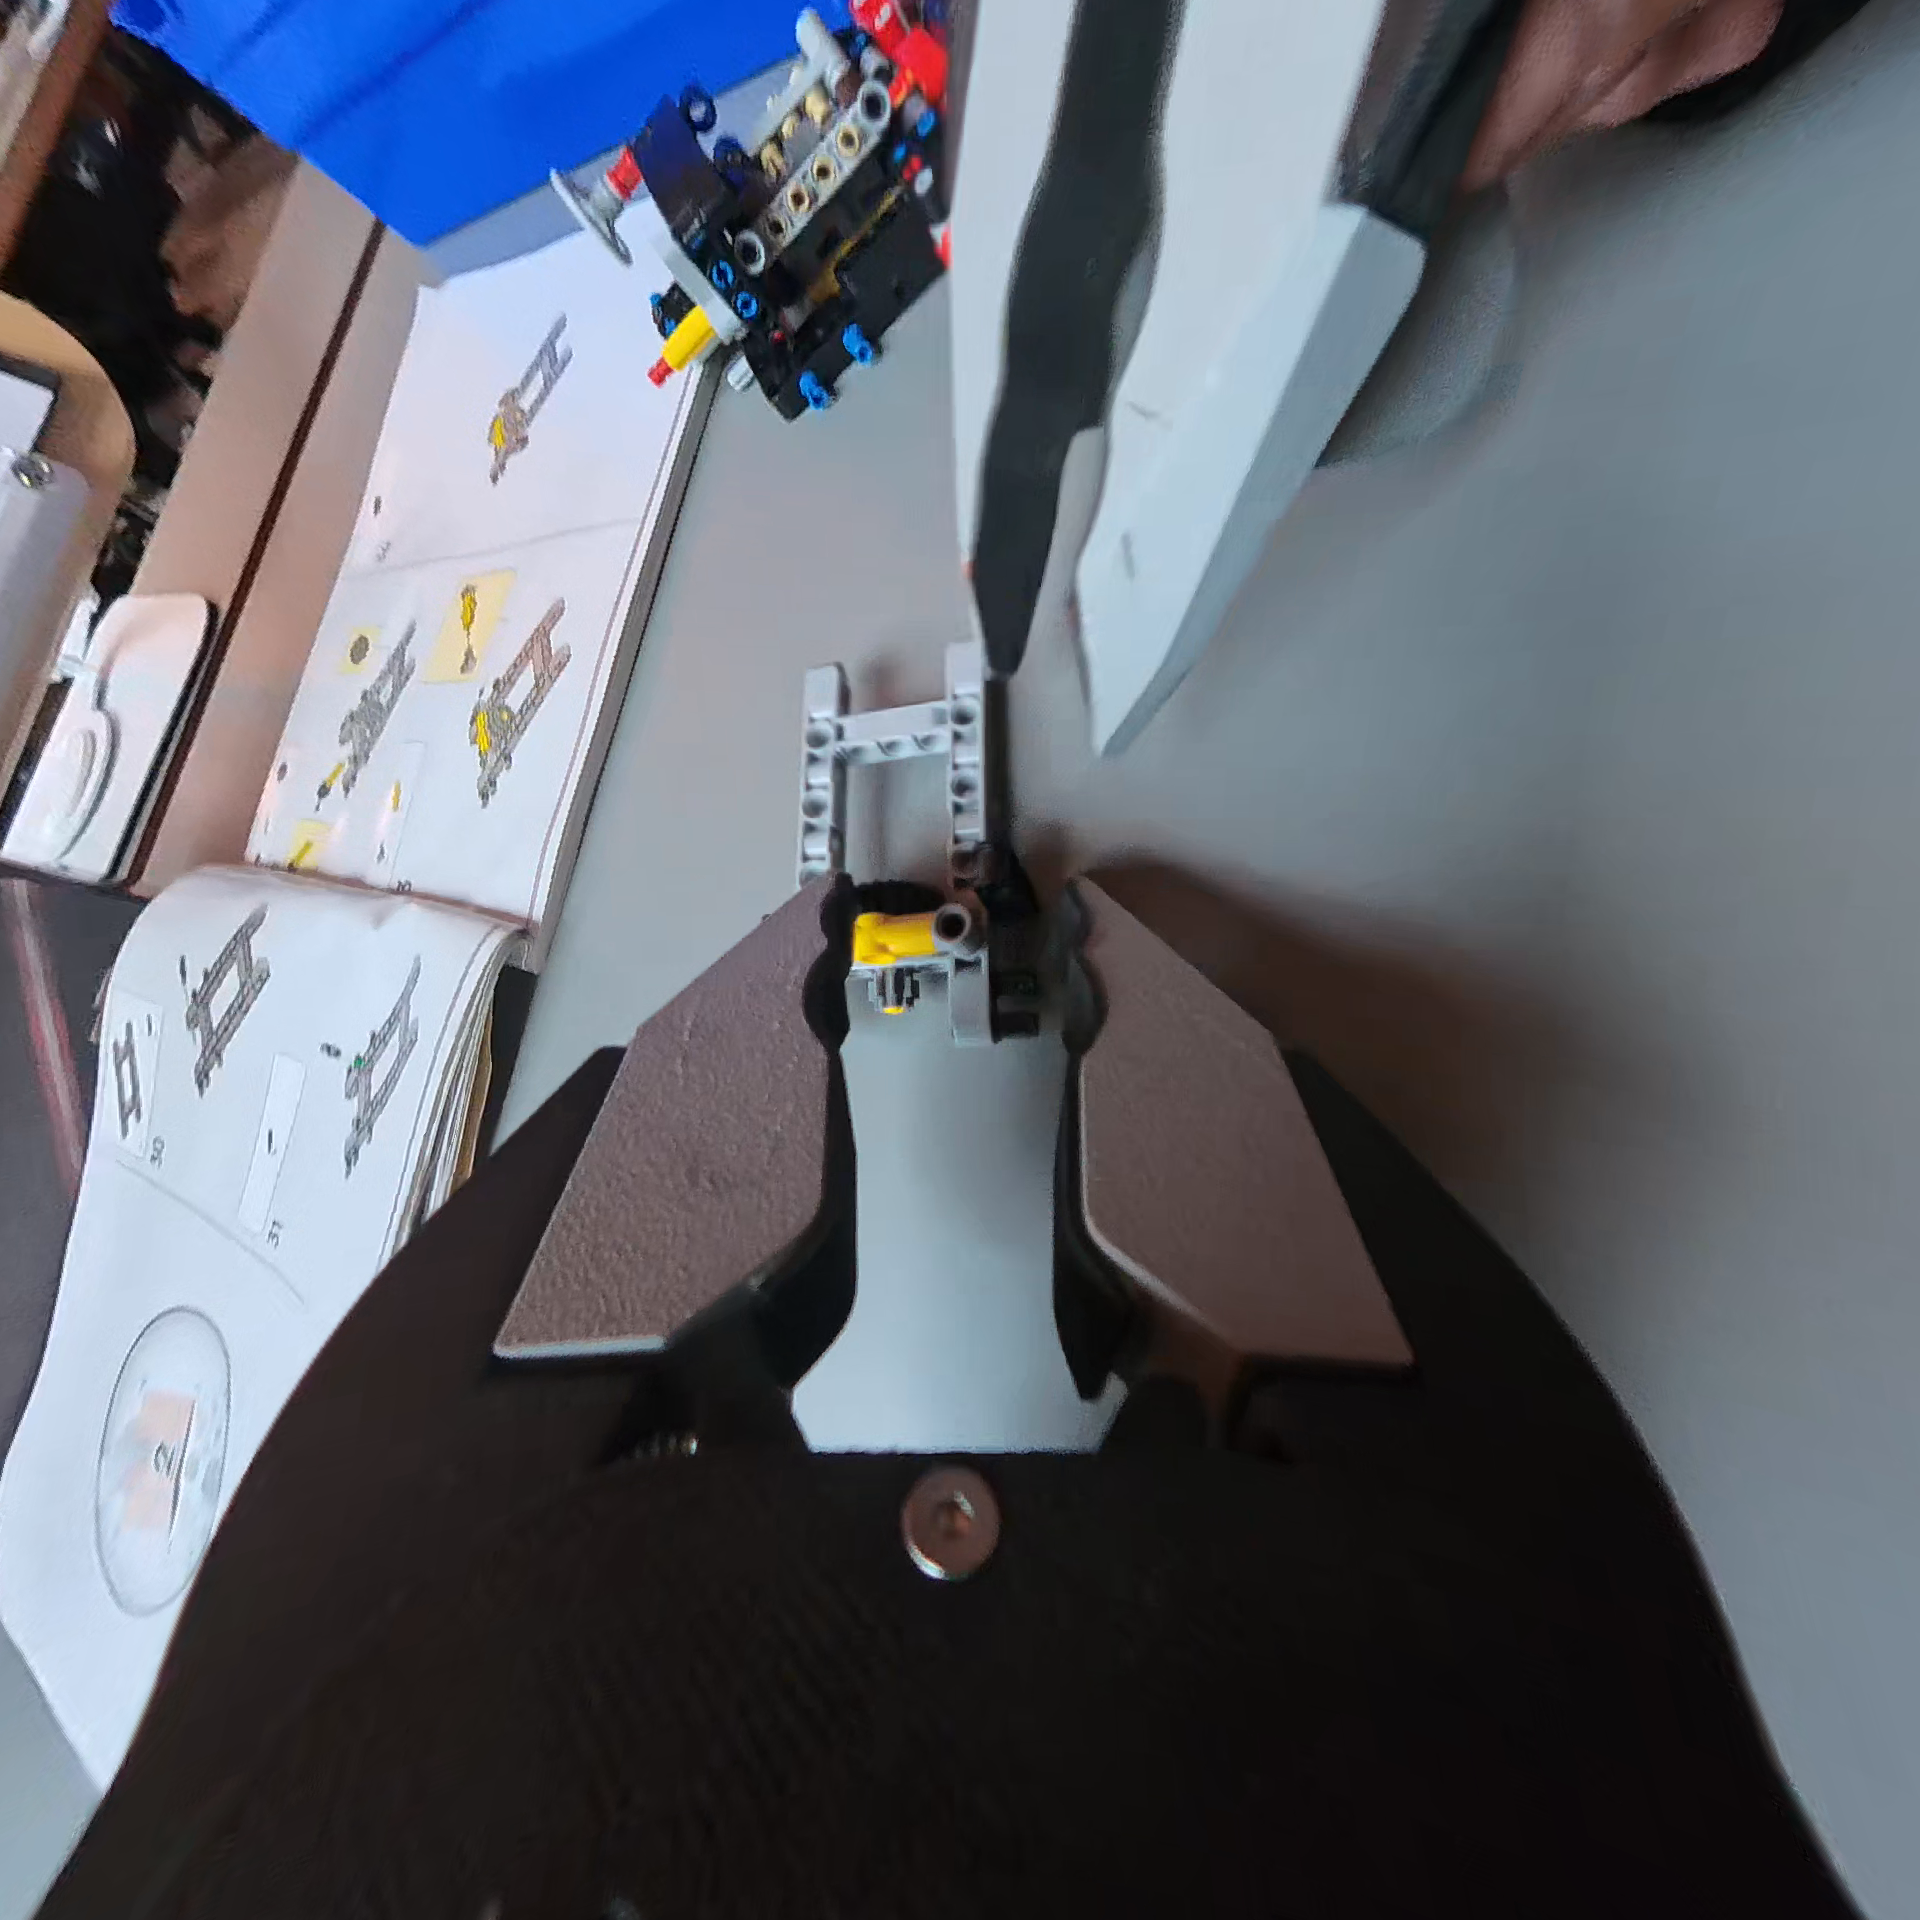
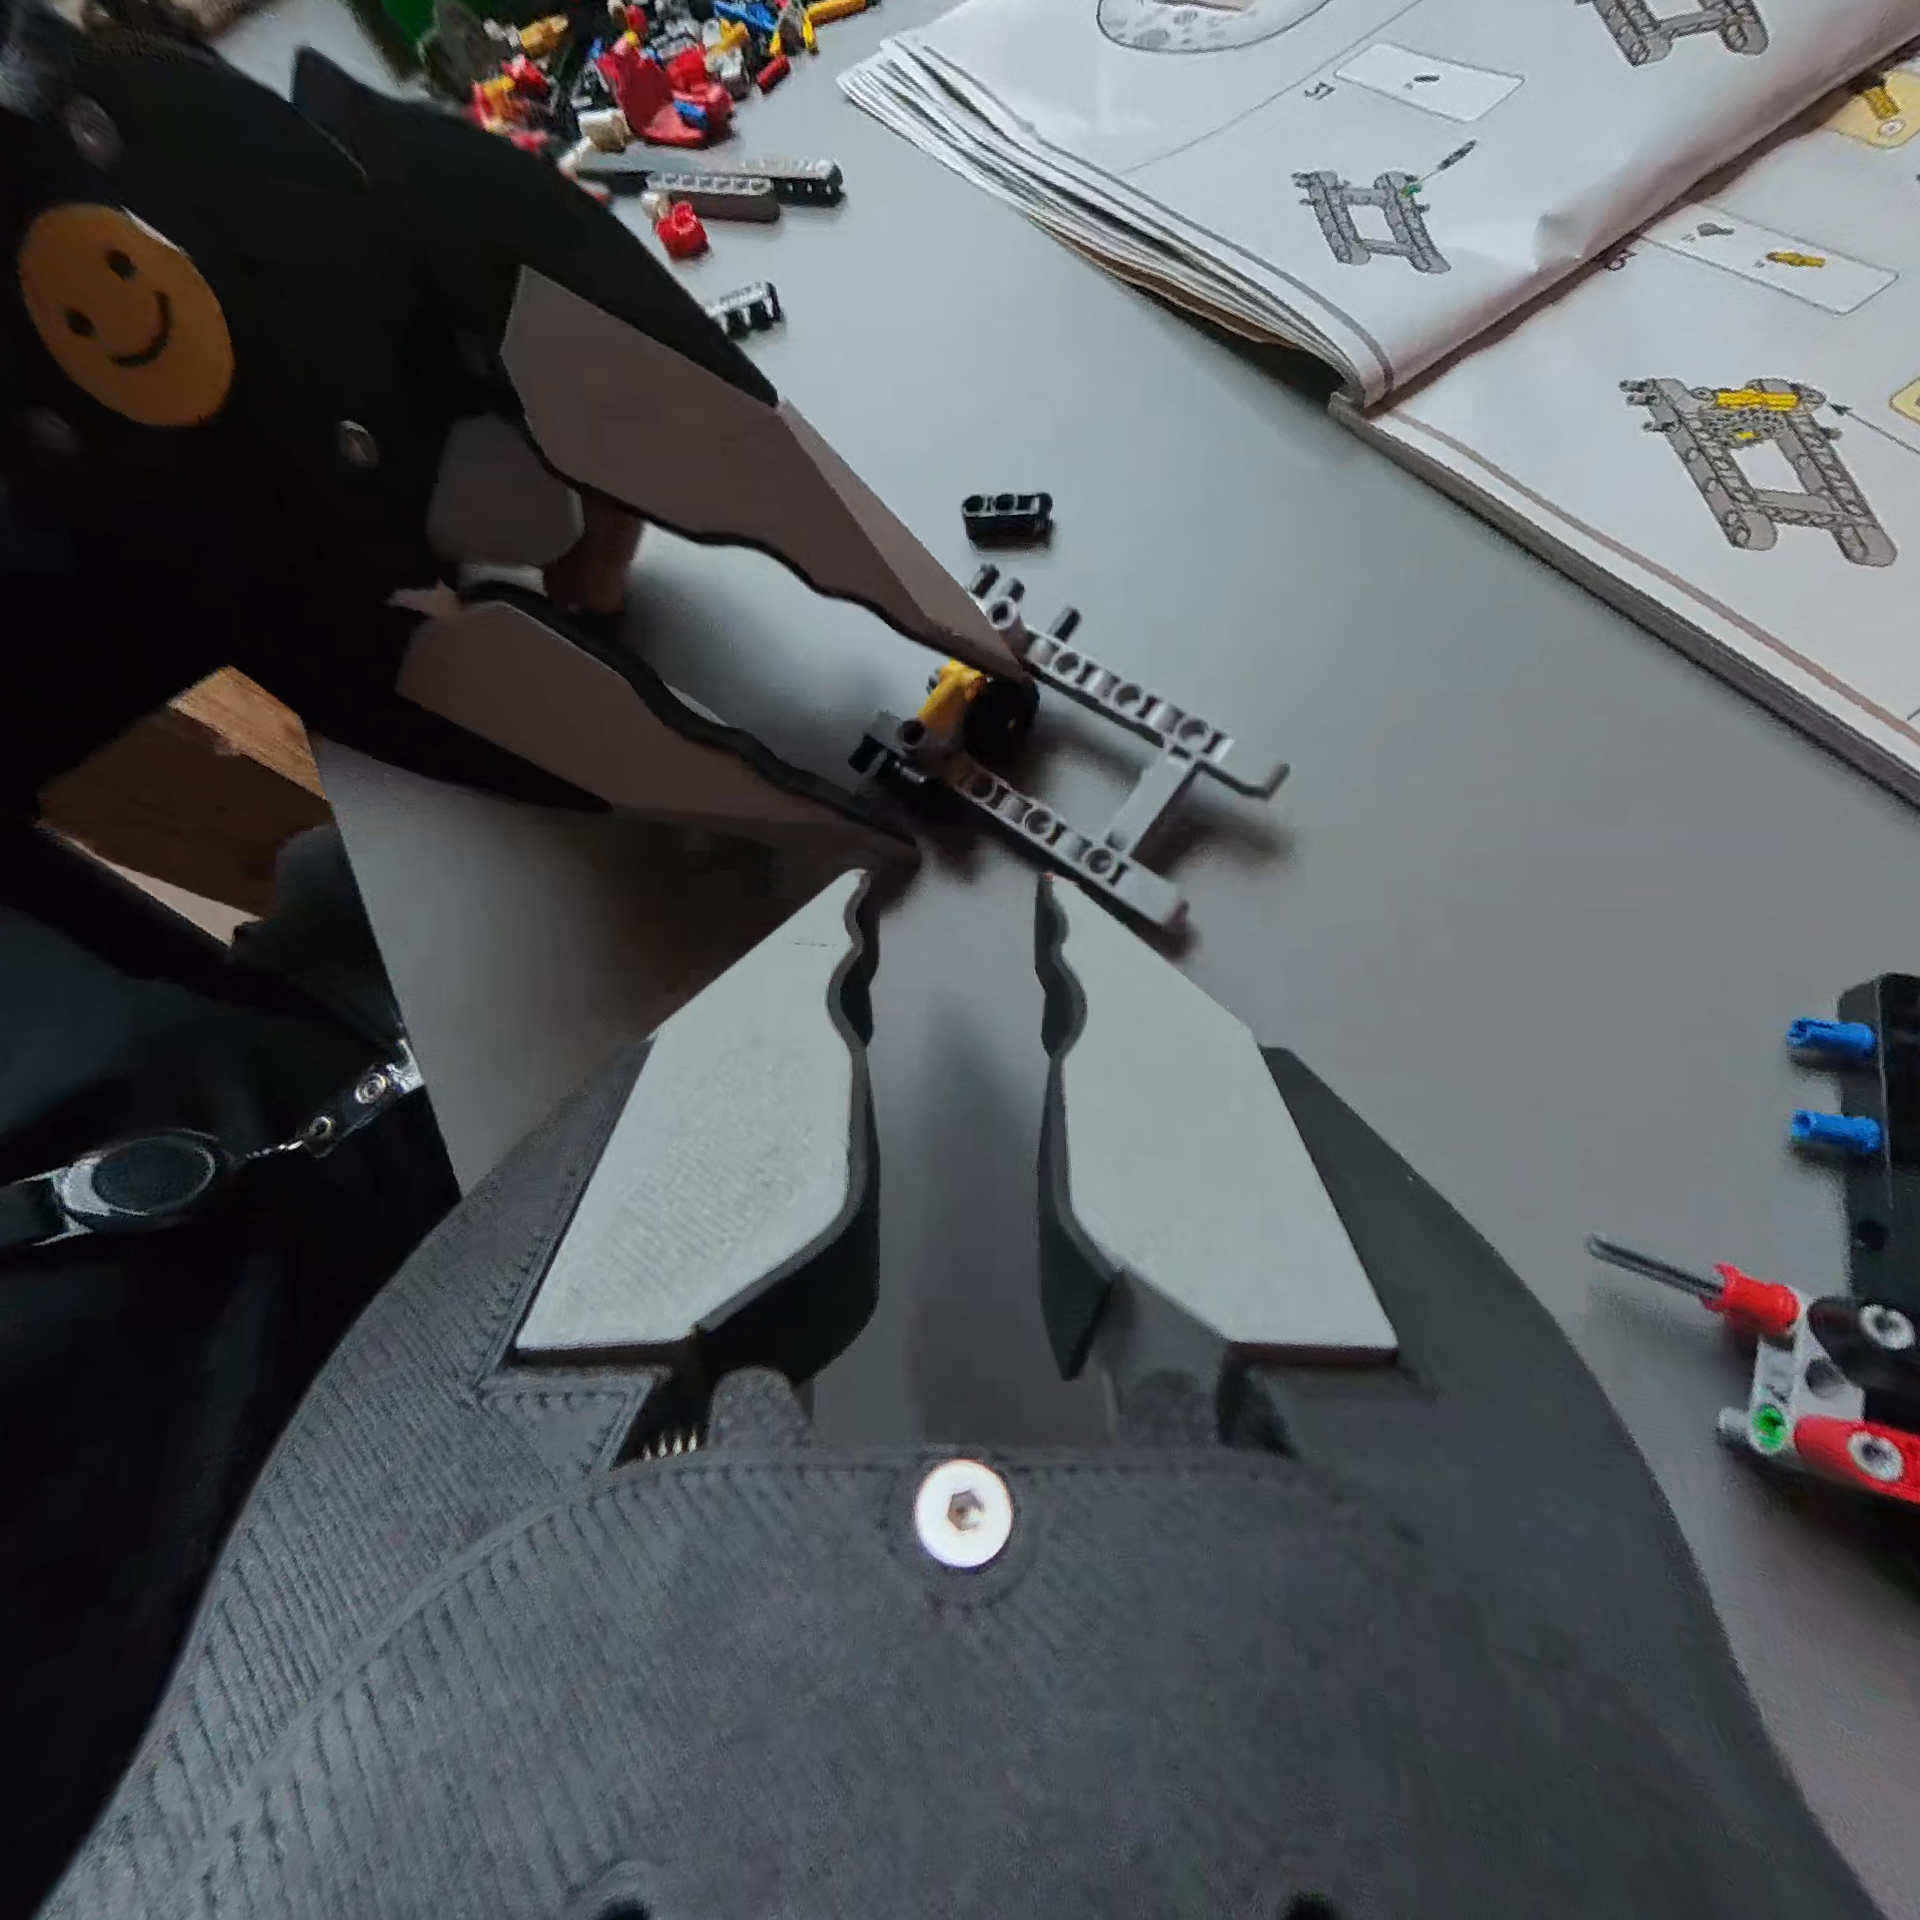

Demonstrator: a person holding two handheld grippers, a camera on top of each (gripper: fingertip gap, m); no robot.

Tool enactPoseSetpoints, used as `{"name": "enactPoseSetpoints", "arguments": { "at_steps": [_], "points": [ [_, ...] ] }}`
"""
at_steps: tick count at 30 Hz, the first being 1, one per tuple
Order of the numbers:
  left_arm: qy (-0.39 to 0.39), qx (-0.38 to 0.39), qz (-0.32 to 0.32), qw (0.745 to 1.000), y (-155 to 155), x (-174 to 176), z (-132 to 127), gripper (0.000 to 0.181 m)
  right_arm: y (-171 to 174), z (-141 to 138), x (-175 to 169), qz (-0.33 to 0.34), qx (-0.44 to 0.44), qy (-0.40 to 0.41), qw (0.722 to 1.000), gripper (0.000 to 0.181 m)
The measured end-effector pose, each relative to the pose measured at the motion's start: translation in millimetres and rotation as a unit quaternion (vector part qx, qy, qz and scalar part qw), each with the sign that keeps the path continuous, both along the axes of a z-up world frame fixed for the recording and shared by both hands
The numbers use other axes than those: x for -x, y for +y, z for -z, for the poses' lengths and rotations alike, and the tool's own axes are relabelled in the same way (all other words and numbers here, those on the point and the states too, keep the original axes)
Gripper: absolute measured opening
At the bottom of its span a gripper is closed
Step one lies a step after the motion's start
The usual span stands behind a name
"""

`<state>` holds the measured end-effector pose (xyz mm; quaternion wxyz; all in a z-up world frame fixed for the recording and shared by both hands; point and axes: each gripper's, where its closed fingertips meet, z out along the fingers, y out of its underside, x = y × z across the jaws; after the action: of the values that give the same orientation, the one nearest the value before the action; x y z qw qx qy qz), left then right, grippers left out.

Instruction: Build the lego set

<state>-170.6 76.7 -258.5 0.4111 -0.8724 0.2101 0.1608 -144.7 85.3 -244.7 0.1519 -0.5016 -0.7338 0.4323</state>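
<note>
Nearest you in the left wrist view, your left tongs (image 1: 951, 914) are closed around the near end of the grey ladder frame (image 1: 894, 764), clamping it across the yellow connector (image 1: 881, 935) and the dark parts beside it. That grip pins the frame flat on the grey surface (image 1: 1507, 935), seemingly so it cannot slide while something is pressed in.

From the right wrist view, your right tongs (image 2: 951, 899) stand narrowly parted and hold nothing; their tips sit just beside the frame's near beam, with bare surface between the fingers. They look ready to steady or fit a piece.

A little farther, a small black connector (image 2: 1006, 516) lies loose, near the frame, likely set close for a coming step. To the right, the open instruction booklet (image 2: 1558, 312) faces you for reference.

Farther off, the larger black sub-assembly (image 1: 800, 229) waits aside, and the pile of loose pieces (image 2: 644, 73) sits at the far left.
</note>
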Motion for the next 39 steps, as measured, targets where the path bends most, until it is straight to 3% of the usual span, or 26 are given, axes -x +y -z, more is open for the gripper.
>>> {"name": "enactPoseSetpoints", "arguments": {
  "at_steps": [3, 7, 11, 16, 20, 22, 27, 29, 31, 33, 35, 37, 39],
  "points": [
    [-0.025, 0.029, -0.006, 0.999, -20, -3, -4, 0.062, 4, 5, -10, 0.003, -0.030, 0.001, 1.000, 0.024],
    [-0.123, 0.045, 0.007, 0.991, -42, -16, -12, 0.088, -2, 6, -13, -0.013, -0.024, -0.003, 1.000, 0.022],
    [-0.124, 0.042, -0.039, 0.991, -39, 17, -14, 0.089, -13, 5, -8, -0.031, -0.012, 0.004, 0.999, 0.024],
    [-0.203, 0.097, -0.047, 0.973, -24, 17, 2, 0.084, -6, 14, 1, -0.019, -0.035, -0.012, 0.999, 0.031],
    [-0.240, 0.114, -0.011, 0.964, -28, -20, 6, 0.070, 31, 18, -2, 0.040, -0.092, -0.017, 0.995, 0.027],
    [-0.273, 0.114, 0.012, 0.955, -34, -48, 1, 0.073, 42, 13, -10, 0.054, -0.093, -0.015, 0.994, 0.027],
    [-0.366, 0.052, 0.163, 0.915, -65, -116, -47, 0.059, 58, -4, -36, 0.067, -0.121, 0.021, 0.990, 0.027],
    [-0.310, 0.042, 0.099, 0.945, -66, -78, -43, 0.055, 53, -5, -45, 0.061, -0.114, 0.022, 0.991, 0.028],
    [-0.177, 0.049, -0.016, 0.983, -67, 0, -33, 0.054, 49, -4, -49, 0.056, -0.111, 0.027, 0.992, 0.027],
    [-0.104, 0.054, -0.097, 0.988, -67, 62, -30, 0.043, 47, 0, -49, 0.055, -0.103, 0.030, 0.993, 0.026],
    [-0.165, 0.094, -0.131, 0.973, -61, 75, -18, 0.046, 45, 3, -49, 0.055, -0.087, 0.022, 0.994, 0.026],
    [-0.224, 0.109, -0.120, 0.961, -50, 67, -9, 0.045, 45, 2, -49, 0.056, -0.081, 0.023, 0.995, 0.026],
    [-0.197, 0.116, -0.143, 0.963, -44, 79, 2, 0.040, 47, -1, -49, 0.058, -0.083, 0.031, 0.994, 0.025]
  ]
}}
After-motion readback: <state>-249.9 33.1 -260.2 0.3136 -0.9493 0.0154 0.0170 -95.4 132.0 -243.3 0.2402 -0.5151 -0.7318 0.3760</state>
